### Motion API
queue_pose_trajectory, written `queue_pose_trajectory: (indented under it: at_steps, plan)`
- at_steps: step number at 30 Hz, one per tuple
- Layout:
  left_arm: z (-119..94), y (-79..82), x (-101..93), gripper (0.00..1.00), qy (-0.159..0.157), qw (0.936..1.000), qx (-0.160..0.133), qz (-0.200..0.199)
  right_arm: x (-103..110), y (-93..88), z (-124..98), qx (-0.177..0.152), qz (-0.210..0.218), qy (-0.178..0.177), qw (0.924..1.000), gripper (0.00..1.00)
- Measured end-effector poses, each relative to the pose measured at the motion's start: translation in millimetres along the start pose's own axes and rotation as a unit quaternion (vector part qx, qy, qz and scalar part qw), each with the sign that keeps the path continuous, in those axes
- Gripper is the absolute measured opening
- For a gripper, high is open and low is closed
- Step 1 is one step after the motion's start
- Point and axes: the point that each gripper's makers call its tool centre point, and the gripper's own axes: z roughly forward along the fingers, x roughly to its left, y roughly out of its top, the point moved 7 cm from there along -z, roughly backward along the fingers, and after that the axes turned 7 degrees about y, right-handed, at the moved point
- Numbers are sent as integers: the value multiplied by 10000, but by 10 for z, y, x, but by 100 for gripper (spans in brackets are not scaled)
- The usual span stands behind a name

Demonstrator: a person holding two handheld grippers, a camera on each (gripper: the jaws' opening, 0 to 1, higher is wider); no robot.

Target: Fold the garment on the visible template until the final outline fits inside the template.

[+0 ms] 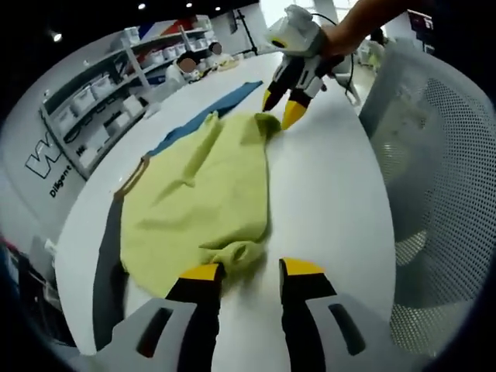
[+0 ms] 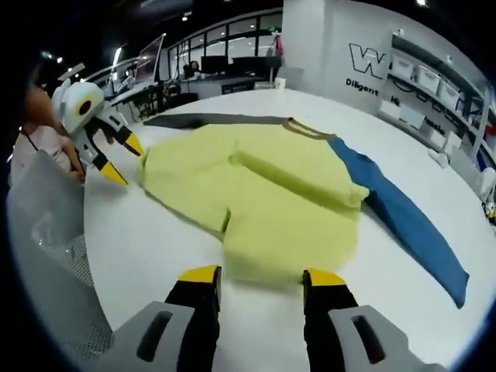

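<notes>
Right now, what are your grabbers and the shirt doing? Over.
Left gripper open at the yellow shirt's edge. Right gripper open at the opposite edge. Shirt partly folded on white table, blue sleeve spread out. Mesh chair beside table.

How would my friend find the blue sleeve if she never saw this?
Look at the big white table, then the yellow-green shirt spread flat on it. The blue sleeve sticks out from the shirt's shoulder, long and flat; the other sleeve is dark grey.

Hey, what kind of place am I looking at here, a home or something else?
Probably a lab or open office, not a home: wall shelving stacked with storage bins, a large white table, and desks with monitors beyond it.
</notes>
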Motion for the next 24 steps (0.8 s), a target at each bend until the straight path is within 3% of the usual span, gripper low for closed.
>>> queue_pose_trajectory:
  at_steps: [5,8,14,16,20,24]
  plan:
    - [32,32,66,18,239,9996,39,-114,-22,2,-15,74,-16,-90,9999,13]
    - [36,37,100,7,330,9993,68,-146,-52,49,-77,45,-103,-155,9998,0]
    - [47,21,148,1,363,9988,143,-294,-180,208,-235,-97,-370,-327,9987,0]
    - [37,24,171,1,369,9986,144,-341,-212,308,-300,-130,-792,-411,9959,0]
    - [-27,33,257,1,454,9979,76,-450,-233,479,-401,-38,-1751,-519,9832,0]
    - [-141,22,383,1,604,9961,-43,-642,-228,573,-451,-70,-1999,-459,9787,0]
